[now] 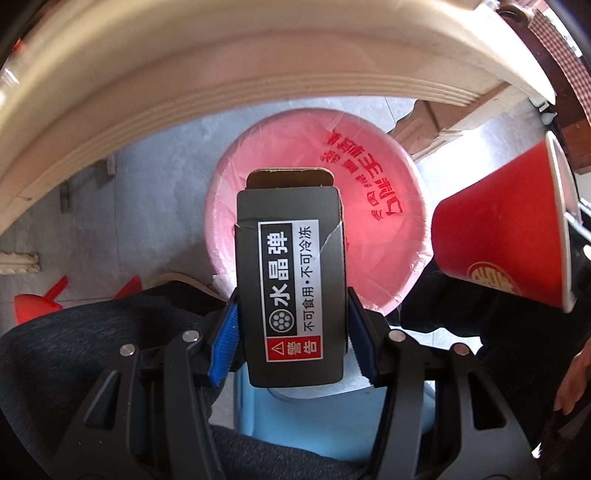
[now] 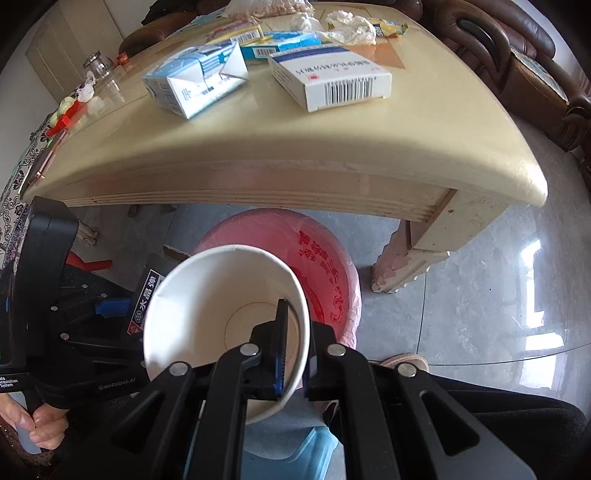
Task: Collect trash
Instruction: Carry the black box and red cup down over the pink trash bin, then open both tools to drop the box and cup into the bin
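Closest in, the left tongs [image 1: 291, 332] clamp a dark grey carton [image 1: 291, 280] by its two long sides, blue pads [image 1: 225, 339] flat against the card, so the box hangs end-down with its opened flap leading. That grip looks chosen for a clean drop: loosen the jaws and it should fall straight. Beside it, the right tongs [image 2: 295, 354] pinch the wall of a red paper cup [image 2: 225, 325], one finger inside the white bowl and one outside, jaws nearly together on the thin rim. Holding it by the lip leaves the cup tilted, mouth toward the wrist camera, and it seems empty.

Just beyond both pieces of trash sits the bin [image 1: 369, 184], lined with a pink printed bag and standing on the grey floor, tucked partly under the edge of the worktop [image 2: 332, 155]. The carton is lined up over the bin's mouth; the cup hangs off toward one side of it, so I judge the right hand needs a small shift before letting go.

Farther off, on the cream worktop, more rubbish waits: a blue-and-white carton [image 2: 195, 85], a white medicine box [image 2: 328, 81] and crumpled tissue [image 2: 351, 26].
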### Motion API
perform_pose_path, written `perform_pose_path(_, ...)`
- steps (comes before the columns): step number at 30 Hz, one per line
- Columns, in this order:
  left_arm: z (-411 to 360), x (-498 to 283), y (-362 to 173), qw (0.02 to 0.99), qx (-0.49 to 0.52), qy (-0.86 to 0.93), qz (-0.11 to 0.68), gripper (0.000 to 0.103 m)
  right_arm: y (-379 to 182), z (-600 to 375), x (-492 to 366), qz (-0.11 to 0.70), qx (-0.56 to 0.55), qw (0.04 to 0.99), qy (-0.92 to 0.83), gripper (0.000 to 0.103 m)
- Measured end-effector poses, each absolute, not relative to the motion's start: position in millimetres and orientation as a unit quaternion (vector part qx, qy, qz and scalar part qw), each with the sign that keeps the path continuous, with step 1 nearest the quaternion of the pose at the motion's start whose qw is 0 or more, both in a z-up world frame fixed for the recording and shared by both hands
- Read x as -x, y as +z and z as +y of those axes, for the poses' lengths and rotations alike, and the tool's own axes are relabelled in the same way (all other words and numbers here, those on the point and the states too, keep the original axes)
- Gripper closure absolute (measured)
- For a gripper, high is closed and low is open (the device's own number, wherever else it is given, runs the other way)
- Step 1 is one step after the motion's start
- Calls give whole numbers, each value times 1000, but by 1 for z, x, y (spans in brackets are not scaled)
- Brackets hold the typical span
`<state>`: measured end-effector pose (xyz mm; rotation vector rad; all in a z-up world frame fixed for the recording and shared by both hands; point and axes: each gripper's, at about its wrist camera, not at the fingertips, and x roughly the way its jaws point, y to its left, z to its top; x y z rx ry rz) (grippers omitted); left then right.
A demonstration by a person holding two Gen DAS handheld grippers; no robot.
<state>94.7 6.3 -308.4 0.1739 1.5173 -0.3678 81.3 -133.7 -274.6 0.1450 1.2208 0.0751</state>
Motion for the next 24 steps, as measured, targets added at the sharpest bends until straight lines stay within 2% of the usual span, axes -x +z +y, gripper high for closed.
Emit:
perform_pose_path(8,7,-114,-349,677,-34,-155,718,50,-324,-142,-98,598,-82,797,22,96)
perform_pose_path(21,-3,-136,-402,630,-28,-138,764,50,-384,-141,-121,639,-84,764,27,96)
perform_pose_path(24,-2,-139,-408,634,-44,-121,763,49,-386,-142,-124,640,-84,763,28,90)
